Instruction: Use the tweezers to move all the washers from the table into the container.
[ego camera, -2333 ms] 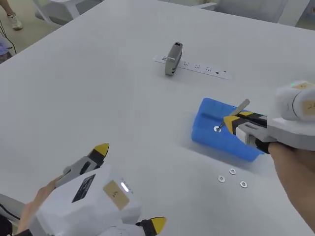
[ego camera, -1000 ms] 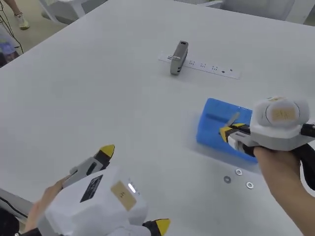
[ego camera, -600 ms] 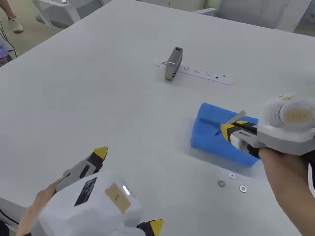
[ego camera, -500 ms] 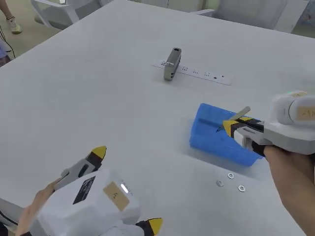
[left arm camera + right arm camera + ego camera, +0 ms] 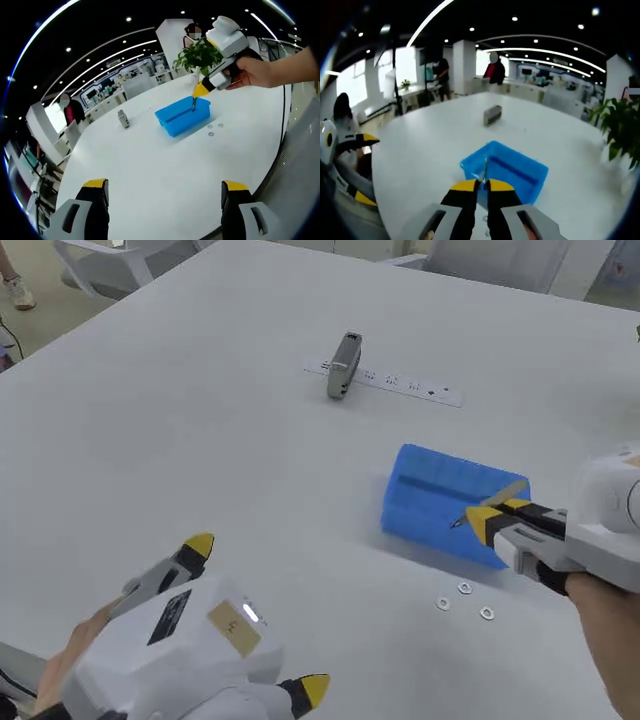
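Right gripper (image 5: pixel 484 519) clamping tweezers (image 5: pixel 492 500), tips hanging over blue container (image 5: pixel 420 538). Left gripper (image 5: pixel 164 185) resting spread wide, holding nothing. Three washers (image 5: pixel 464 588) lying on table (image 5: pixel 200 420) just beside container. Risk: thin flat washers slipping from tweezer tips, skating away; tweezers twisting in jaws under pressure.

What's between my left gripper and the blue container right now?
The stretch from the left gripper to the container is bare white table, as the left gripper view shows.

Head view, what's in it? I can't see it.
The right hand-held gripper holds tweezers over a blue container on a white table. Three washers lie beside it. The left hand-held gripper is open, lower left.
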`<state>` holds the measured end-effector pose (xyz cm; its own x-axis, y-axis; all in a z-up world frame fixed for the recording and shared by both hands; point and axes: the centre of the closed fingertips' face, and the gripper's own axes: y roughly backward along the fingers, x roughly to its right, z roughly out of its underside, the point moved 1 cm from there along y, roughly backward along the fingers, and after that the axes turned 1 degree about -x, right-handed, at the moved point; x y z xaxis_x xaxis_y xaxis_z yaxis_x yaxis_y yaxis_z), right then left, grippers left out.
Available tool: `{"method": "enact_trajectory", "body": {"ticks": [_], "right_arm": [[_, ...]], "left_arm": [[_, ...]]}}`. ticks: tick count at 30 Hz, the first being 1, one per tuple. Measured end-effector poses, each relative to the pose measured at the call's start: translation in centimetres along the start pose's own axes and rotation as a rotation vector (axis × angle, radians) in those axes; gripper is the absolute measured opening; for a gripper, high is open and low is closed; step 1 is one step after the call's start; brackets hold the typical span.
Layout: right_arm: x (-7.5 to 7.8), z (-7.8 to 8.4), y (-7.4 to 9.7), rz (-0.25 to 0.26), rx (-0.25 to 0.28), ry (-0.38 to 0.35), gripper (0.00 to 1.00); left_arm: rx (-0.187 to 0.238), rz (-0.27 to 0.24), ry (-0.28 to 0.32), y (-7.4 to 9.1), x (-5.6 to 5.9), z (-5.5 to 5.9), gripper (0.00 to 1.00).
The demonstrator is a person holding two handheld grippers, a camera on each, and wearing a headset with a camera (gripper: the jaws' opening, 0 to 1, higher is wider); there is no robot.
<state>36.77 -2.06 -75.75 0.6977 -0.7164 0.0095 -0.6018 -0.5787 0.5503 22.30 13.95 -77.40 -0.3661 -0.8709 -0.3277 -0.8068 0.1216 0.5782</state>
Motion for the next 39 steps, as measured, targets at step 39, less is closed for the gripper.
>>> {"method": "enact_trajectory", "body": {"ticks": [39], "right_arm": [[-2.0, 6.1, -0.8, -0.042, -0.171, 0.031, 0.03]], "left_arm": [[-0.023, -0.002, -0.017, -0.1, 0.1, 0.3, 0.94]]}}
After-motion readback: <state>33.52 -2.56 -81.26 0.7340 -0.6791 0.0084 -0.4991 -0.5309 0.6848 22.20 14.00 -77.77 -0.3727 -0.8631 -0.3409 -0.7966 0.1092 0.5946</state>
